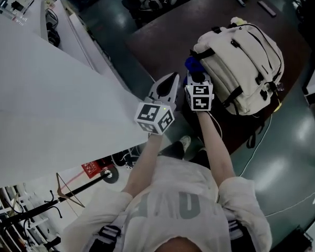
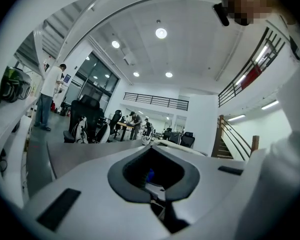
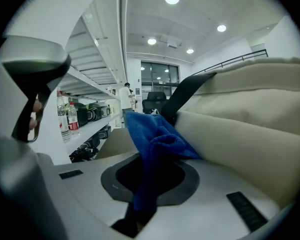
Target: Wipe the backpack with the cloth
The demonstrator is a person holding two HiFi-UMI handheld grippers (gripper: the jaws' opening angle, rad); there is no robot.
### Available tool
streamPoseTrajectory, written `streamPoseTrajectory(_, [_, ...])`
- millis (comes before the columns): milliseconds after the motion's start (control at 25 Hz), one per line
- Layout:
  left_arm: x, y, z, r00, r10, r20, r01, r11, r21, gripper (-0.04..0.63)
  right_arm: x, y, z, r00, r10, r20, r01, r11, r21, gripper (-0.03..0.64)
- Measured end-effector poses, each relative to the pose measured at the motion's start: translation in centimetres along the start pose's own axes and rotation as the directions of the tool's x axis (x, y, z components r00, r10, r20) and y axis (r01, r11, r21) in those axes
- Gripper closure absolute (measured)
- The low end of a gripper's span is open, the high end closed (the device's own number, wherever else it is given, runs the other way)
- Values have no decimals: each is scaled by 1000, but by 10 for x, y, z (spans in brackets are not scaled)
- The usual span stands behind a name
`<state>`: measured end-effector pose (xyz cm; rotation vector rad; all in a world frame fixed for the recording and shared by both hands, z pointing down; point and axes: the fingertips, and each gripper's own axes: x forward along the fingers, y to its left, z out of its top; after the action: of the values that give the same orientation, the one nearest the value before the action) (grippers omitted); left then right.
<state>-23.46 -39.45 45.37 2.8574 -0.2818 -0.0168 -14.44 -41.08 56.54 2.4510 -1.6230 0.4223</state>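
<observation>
— What does the person wear?
— A pale short-sleeved T-shirt with big grey letters, plus dark straps with white stripes at the shoulders.
— And the grippers?
— The left gripper and right gripper have pale grey shells and dark rims round a central hollow. Each carries a cube of black-and-white square markers.

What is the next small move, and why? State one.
Probably drag the right gripper sideways along the backpack: its fingers are shut on the blue cloth, which lies against the cream fabric beside a black strap, so a short wiping stroke seems next.
</observation>
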Motion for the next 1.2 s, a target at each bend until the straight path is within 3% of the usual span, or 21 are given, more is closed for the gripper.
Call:
streamPoseTrajectory(200, [-1,-1,-9,999,-12,-35,12,1000,-7,591,19,4,-1,1000,-24,1,24,996,91,568])
streamPoseTrajectory(400, [-7,6,-8,999,4,-38,-5,1000,-17,591,28,14,11,1000,20,24,-21,999,25,568])
streamPoseTrajectory(600, [-7,11,-7,999,2,-44,-2,1000,-2,591,30,2,20,997,-46,64,43,998,46,568])
streamPoseTrajectory(920, [-10,4,-8,1000,3,-30,-3,1000,-6,591,-23,-18,6,989,-120,88,114,991,68,568])
streamPoseTrajectory(1200, [-12,-34,-18,999,-19,-37,19,1000,-6,591,-76,-37,-9,982,-160,102,151,984,91,568])
